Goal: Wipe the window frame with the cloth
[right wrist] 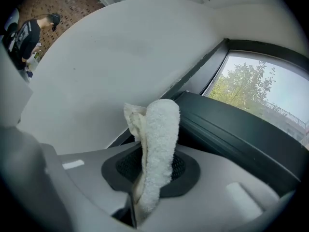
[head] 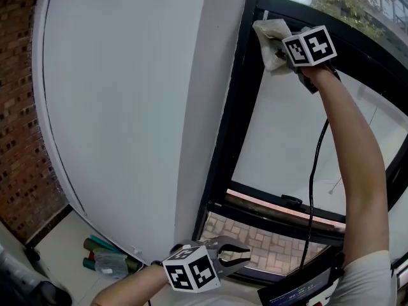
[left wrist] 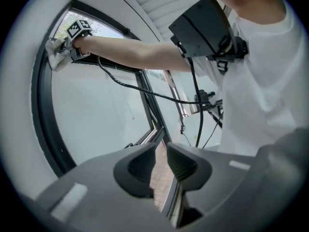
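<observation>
The white wall (head: pixel 127 94) lies left of the black window frame (head: pixel 233 120) and touches it along the whole upright bar. The glass (head: pixel 287 132) sits inside the frame, to the right of that bar. At the bottom of the frame a lower sash stands a little open, and brick paving (head: pixel 255 238) shows through it.

The person's right arm (head: pixel 354 152) reaches up along the glass toward the top left corner of the frame. The right tongs (head: pixel 280 43) are at that corner, just under the top bar. They are closed tight on the cloth (head: pixel 271 37). In the right gripper view the white cloth (right wrist: pixel 157 129) stands up folded between the two jaws, and its free end is against the dark frame (right wrist: pixel 231 129) near the corner.

The left tongs (head: pixel 233 255) are low, near the bottom of the frame and well apart from the cloth. In the left gripper view their jaws (left wrist: pixel 161 161) stand only a narrow gap apart and hold nothing.

A thin black cable (head: pixel 312 190) hangs from the right tongs down across the glass to the bottom bar of the frame.
</observation>
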Tool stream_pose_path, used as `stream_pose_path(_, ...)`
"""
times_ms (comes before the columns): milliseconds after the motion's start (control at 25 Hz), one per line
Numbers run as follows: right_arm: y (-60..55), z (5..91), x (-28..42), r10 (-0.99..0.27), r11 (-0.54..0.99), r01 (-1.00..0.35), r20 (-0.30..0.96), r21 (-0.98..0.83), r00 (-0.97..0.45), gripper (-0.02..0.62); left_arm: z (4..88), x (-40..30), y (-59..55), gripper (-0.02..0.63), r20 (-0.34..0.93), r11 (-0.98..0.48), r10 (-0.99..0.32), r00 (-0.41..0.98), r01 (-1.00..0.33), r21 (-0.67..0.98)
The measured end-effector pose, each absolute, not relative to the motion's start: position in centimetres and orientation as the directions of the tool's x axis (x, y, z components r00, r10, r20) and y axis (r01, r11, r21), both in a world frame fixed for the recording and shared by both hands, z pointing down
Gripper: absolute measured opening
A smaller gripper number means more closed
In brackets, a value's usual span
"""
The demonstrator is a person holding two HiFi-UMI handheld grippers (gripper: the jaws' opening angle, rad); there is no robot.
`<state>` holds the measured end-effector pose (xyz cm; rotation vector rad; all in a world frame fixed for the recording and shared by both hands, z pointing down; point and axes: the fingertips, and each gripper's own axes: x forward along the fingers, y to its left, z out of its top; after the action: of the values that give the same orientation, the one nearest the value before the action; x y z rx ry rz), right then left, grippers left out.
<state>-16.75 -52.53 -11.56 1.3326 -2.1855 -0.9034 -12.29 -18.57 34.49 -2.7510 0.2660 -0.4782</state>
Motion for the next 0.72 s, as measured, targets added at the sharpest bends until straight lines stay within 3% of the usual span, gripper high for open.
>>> stream_pose_path(320,-49.0,-7.7,-18.3,-0.847,0.368,-0.559,0.02,0.743,-0.531,0.071,34.7,-12.1,-18.0,0.094,0.294,-0.928,-0.233,0.927,-0.122,-0.352)
stream_pose_path(720,-47.8,8.9,-14.6,-0.845,0.454,-0.48,0.192,0.751,-0.499,0.071,35.3,-10.9,-17.2,0.094,0.306,-0.93,-0.212,0.928,-0.095,-0.356)
